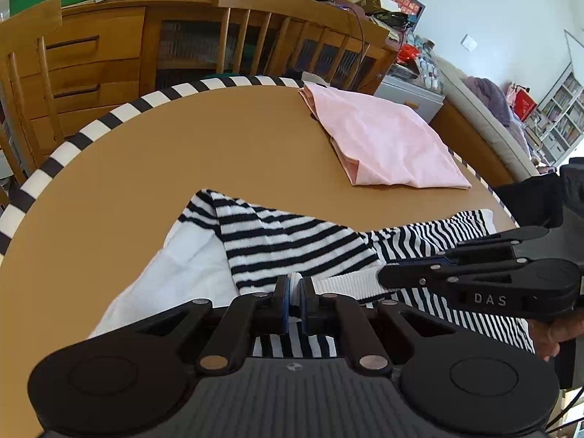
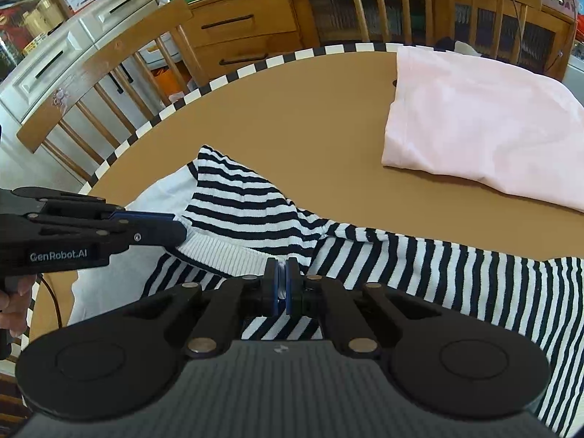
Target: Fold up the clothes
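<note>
A black-and-white striped knit top (image 1: 292, 241) lies crumpled on the near part of the round brown table (image 1: 200, 153). A plain white part of it spreads out to the left (image 1: 175, 273). My left gripper (image 1: 295, 286) is shut on the top's white ribbed band (image 1: 350, 284). My right gripper (image 1: 383, 277) comes in from the right and pinches the same band a short way along. In the right wrist view, the right gripper (image 2: 281, 279) is shut on the band (image 2: 226, 255). There, the left gripper (image 2: 179, 231) holds the band from the left, with the striped top (image 2: 241, 204) bunched beyond.
A folded pink cloth (image 1: 383, 138) (image 2: 474, 120) lies on the table's far right. The table rim (image 2: 255, 65) is checked black and white. Wooden chairs (image 1: 29, 54) (image 2: 102, 69) stand close behind it, in front of a cluttered sideboard (image 1: 109, 36). A hand (image 2: 11, 310) holds the left gripper.
</note>
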A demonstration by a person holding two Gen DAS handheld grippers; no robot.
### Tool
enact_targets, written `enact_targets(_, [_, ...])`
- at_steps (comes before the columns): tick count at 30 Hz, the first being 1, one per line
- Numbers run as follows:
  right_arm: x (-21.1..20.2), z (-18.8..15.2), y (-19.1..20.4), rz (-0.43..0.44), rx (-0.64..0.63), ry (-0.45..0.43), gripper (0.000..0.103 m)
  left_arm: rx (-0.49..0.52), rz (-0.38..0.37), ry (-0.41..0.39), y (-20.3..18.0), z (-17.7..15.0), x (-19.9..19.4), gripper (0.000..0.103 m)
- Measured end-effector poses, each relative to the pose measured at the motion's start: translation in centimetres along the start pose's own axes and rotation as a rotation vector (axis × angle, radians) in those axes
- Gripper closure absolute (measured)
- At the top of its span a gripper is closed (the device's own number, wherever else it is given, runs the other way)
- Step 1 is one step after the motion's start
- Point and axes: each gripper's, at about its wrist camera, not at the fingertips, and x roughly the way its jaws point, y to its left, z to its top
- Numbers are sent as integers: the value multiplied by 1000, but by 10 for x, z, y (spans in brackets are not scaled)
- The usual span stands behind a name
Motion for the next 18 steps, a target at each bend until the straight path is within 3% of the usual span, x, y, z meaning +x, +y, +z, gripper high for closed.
enact_targets(14, [6, -10, -3, 30, -96, 49, 96, 13, -9, 9, -2, -36, 1, 95])
enact_targets(18, [0, -16, -4, 41, -142, 50, 92, 76, -17, 13, -11, -49, -6, 92])
